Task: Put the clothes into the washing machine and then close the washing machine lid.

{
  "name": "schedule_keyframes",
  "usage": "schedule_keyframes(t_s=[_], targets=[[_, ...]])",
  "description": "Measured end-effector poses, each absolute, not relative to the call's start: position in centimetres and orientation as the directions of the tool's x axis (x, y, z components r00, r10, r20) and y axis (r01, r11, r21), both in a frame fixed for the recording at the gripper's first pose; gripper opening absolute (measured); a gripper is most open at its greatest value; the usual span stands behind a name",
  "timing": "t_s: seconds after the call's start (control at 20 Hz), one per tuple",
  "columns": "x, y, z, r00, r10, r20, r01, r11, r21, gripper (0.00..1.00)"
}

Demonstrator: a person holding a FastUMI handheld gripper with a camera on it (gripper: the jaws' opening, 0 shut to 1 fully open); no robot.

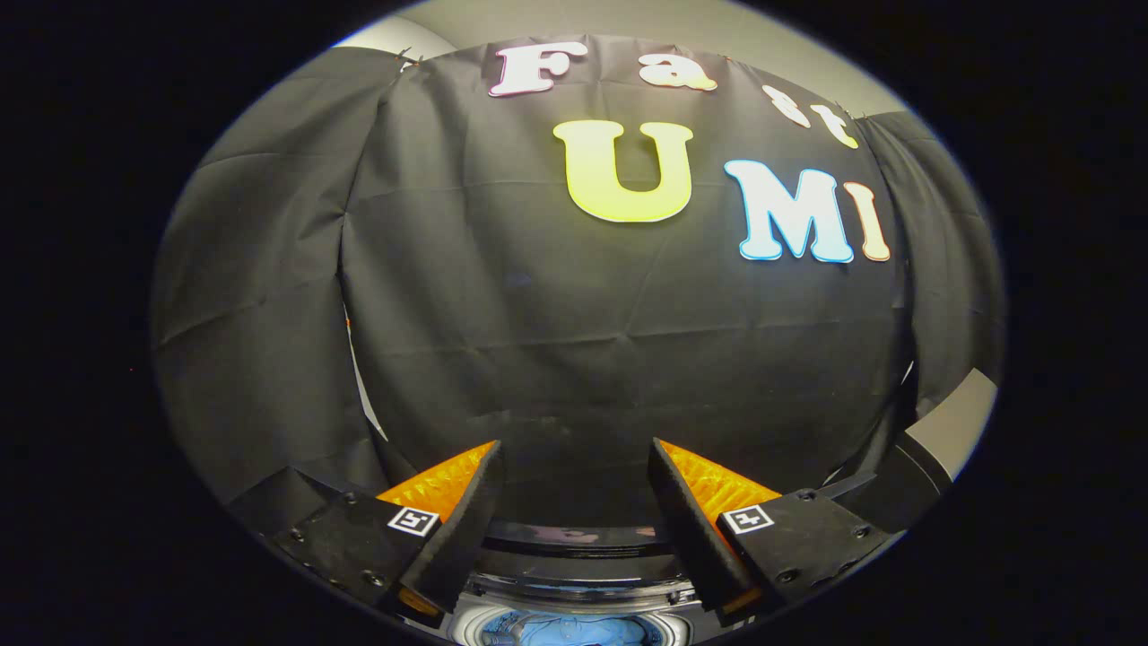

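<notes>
My gripper (574, 449) is open, with a wide gap between its two fingers and nothing held. It is raised and faces the black cloth wall. Below and between the fingers is the washing machine (574, 588), seen from above, with its round drum opening. Light blue clothes (574, 631) lie inside the drum. The dark lid (574, 536) stands open at the back of the opening, just beyond the drum, and it faintly reflects the wall.
The black cloth wall (574, 341) hangs close behind the machine. A grey panel or ledge (955, 426) shows to the right, beyond the right finger.
</notes>
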State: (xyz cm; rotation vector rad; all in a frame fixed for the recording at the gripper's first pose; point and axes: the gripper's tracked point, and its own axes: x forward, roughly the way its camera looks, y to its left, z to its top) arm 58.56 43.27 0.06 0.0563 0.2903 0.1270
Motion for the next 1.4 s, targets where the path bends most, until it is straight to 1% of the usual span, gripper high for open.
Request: schedule_keyframes(t_s=[0.55,1.05,1.4], targets=[[53.3,43.1,0.0,0.957,0.143,-0.253,-0.131,0.989,0.064,0.99],[49.0,42.9,-1.3,0.957,0.143,-0.254,-0.133,0.989,0.058,0.99],[47.1,43.1,-2.3,0.950,0.166,-0.263,-0.157,0.986,0.058,0.99]])
